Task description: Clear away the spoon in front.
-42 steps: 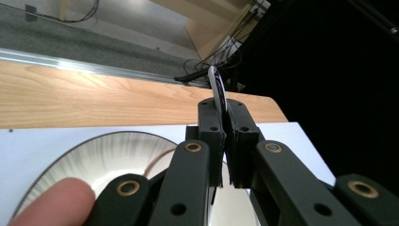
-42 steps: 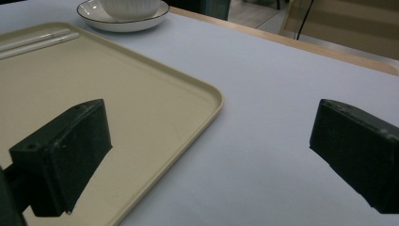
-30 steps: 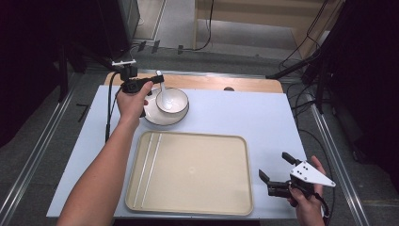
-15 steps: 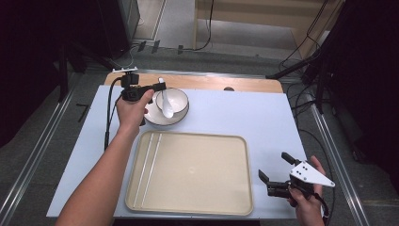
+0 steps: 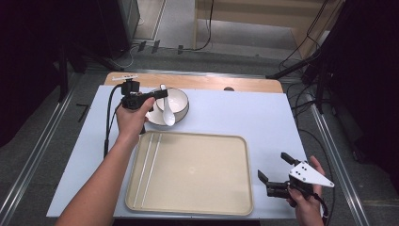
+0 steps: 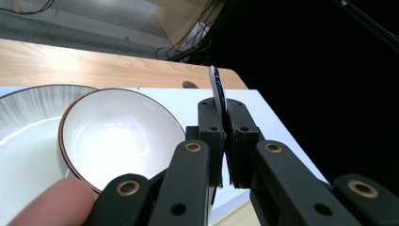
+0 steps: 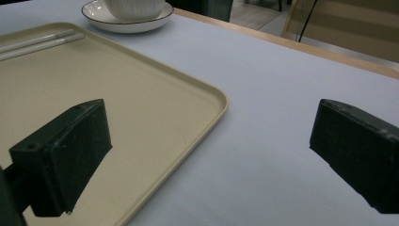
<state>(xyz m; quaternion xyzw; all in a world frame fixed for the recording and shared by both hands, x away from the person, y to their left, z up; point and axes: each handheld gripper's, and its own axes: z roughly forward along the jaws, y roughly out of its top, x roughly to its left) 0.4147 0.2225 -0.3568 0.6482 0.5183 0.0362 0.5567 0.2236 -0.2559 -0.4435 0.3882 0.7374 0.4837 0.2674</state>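
At eleven o'clock on the bench (image 5: 244, 117), the left claw (image 5: 162, 93) pinches the spoon (image 5: 168, 113) by its handle over the bowl (image 5: 172, 102). So thin a grip risks the spoon swinging or slipping. Right claw (image 5: 275, 170) gapes empty at five.

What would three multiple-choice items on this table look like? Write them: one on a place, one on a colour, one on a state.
1. The chopsticks lie: A on the floor; B on the tray's left part; C across a cup.
2. The tray is: A red; B black; C beige.
3. The left tool is: A shut on the spoon; B open; C shut on a cup.

B, both sticks lie along the tray's left edge; C, its surface is pale beige; A, the jaws pinch the spoon's handle.
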